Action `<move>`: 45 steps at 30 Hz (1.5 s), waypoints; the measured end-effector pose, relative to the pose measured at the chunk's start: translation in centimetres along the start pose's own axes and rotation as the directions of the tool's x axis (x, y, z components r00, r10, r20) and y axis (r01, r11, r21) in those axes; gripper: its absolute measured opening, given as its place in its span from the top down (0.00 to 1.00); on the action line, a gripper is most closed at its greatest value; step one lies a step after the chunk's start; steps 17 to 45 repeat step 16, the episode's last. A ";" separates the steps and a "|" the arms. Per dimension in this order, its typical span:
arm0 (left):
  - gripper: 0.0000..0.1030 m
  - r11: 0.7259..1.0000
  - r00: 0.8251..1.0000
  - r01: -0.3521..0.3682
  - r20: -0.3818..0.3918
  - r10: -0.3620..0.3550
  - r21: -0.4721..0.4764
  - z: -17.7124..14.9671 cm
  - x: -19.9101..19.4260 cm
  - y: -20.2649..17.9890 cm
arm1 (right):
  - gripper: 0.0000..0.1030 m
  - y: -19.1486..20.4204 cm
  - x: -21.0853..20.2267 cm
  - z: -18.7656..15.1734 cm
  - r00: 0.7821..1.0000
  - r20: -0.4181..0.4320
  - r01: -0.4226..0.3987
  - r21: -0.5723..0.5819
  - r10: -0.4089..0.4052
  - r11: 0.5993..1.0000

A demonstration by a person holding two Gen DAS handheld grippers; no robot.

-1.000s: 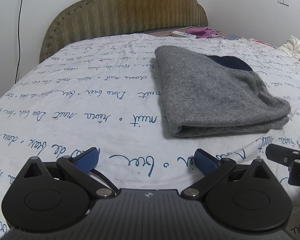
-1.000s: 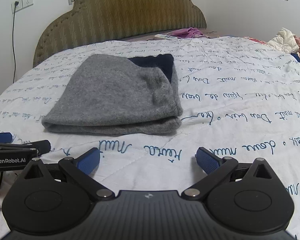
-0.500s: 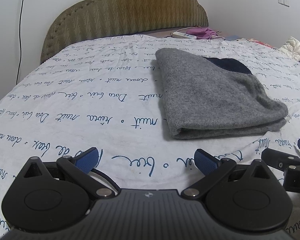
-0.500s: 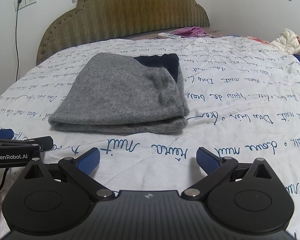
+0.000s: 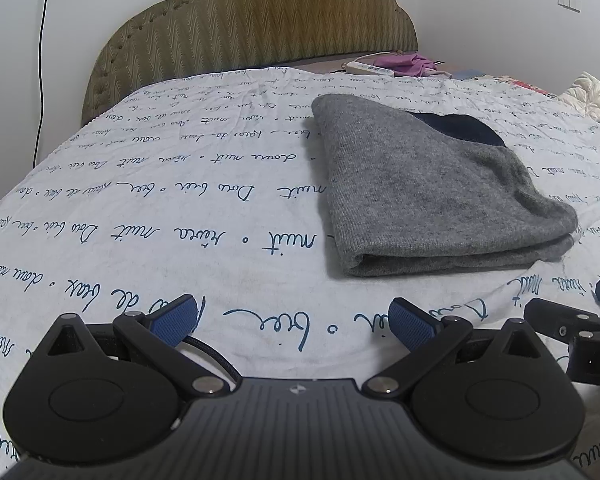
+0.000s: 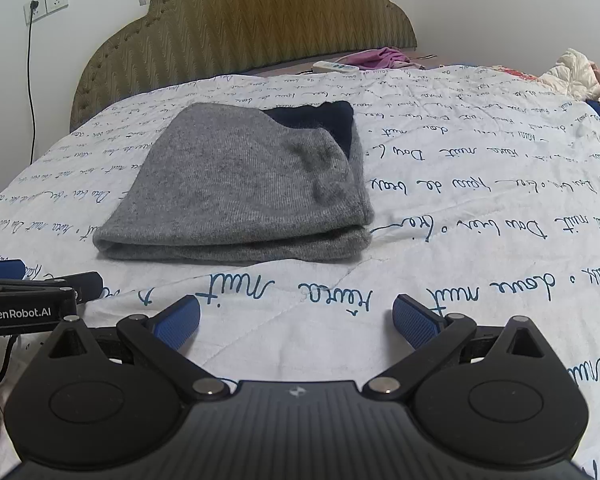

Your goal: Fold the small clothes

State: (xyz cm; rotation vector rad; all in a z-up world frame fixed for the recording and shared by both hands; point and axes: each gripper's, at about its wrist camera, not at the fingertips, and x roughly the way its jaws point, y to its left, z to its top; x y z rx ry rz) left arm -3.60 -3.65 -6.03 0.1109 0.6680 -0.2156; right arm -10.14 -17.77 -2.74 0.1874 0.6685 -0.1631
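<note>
Grey knitted garment [image 5: 428,188], folded with a dark navy layer [image 6: 320,120] showing at its far end, lies mid-bed on the white script-printed bedspread [image 5: 180,200]. I hold my left gripper [image 5: 296,320] and right gripper [image 6: 296,316] near its front edge, jaws spread, empty. Snagging one layer could undo the fold, I think. Open room lies on both sides.

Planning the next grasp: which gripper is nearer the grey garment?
Roughly equal, I cannot tell. Left gripper sits off the grey garment's near-left corner; right gripper off its near-right.
</note>
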 end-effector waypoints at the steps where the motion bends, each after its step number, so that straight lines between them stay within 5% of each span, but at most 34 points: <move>1: 0.00 1.000 1.000 0.001 -0.001 -0.001 -0.001 0.0 0.0 0.0 | 0.00 0.0 0.0 0.0 1.000 0.000 -0.001 0.001 0.001 1.000; 13: 0.00 0.999 0.998 0.049 0.026 -0.049 -0.016 -0.1 -0.4 0.0 | 0.00 -0.1 0.1 0.0 1.000 -0.004 -0.004 0.009 0.004 1.000; 45: 0.00 0.999 0.999 0.039 0.036 -0.039 -0.011 -0.1 -0.4 -0.1 | 0.00 -0.2 0.1 0.1 1.000 -0.006 -0.002 0.009 0.002 1.000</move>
